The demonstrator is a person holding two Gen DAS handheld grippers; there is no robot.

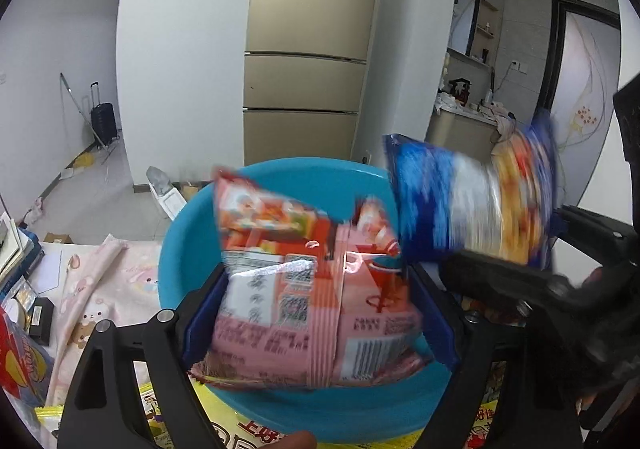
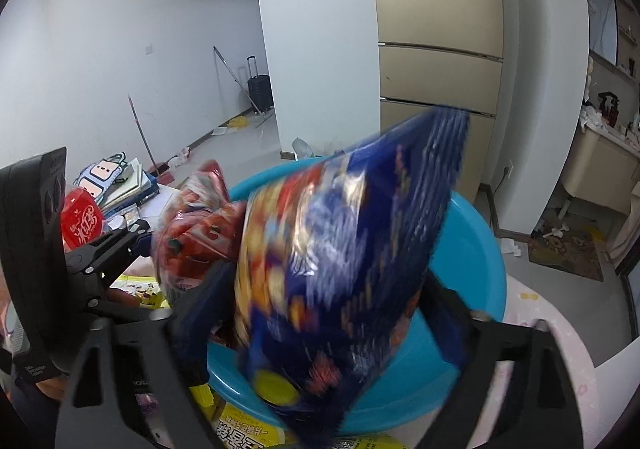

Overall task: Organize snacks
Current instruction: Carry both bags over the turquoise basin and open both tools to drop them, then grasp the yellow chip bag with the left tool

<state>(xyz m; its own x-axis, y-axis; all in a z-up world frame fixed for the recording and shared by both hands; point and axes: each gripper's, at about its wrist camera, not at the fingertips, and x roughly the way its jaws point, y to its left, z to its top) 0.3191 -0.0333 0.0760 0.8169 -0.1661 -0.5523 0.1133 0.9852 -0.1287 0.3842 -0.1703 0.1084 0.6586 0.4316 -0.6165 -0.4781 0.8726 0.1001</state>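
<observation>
Both bags are over the blue basin (image 1: 176, 249): my left gripper (image 1: 316, 313) grips the pink bag (image 1: 304, 297), my right gripper (image 2: 320, 313) the blue bag (image 2: 344, 257). Next, let go.

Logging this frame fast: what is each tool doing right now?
Left tool: closed on the pink snack bag, over the blue basin.
Right tool: closed on the blue snack bag.

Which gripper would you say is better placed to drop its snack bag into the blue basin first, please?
Probably left: the left gripper holds its pink snack bag directly over the blue basin, while the right gripper's blue snack bag is motion-blurred.
</observation>
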